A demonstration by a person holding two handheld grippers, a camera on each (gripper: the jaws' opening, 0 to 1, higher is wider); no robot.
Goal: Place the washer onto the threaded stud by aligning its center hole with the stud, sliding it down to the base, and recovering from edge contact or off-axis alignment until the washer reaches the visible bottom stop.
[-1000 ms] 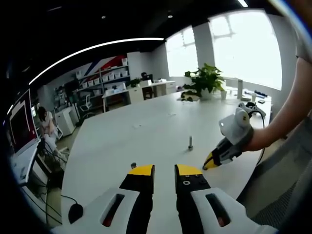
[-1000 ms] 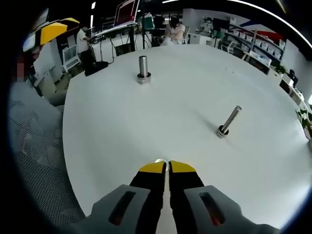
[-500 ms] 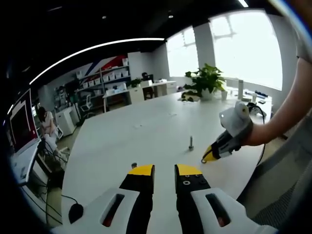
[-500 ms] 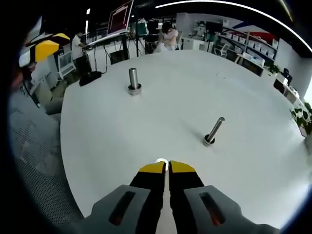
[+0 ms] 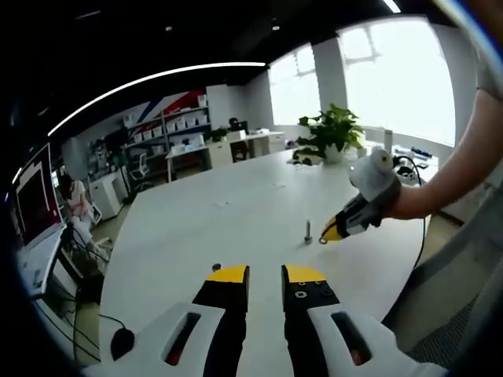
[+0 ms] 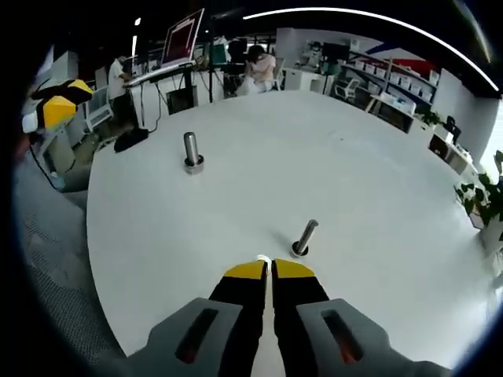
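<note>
Left gripper view: own left gripper (image 5: 266,273) low over the white table (image 5: 236,212), yellow-tipped jaws parted a little with nothing between them, idle near the table's near edge. Farther out, the threaded stud (image 5: 307,231) upright on its base, and the right gripper (image 5: 324,236) reaching in from the right on a person's arm, its tip just beside the stud, about level with its base. A tiny ring at that tip, probably the washer (image 5: 322,239), though too small here to be sure. Potted plant (image 5: 331,129) at the far end, shelves and desks beyond. Right gripper view: right gripper jaws pressed nearly together, pinching the washer, a pale arc of its rim just showing above the yellow tips at (image 6: 262,258). Stud (image 6: 303,236) just beyond and slightly right of the tips, leaning in this fisheye picture, nothing on its shaft. A second, thicker post (image 6: 190,151) well apart to the left; the left gripper at the far left edge (image 6: 55,104). Progress, judged: washer picked up and brought close to the stud, but not yet over the top; still to do, raising the hole above the tip, centring, sliding down to the base stop, and correcting any edge catch on the threads.
</note>
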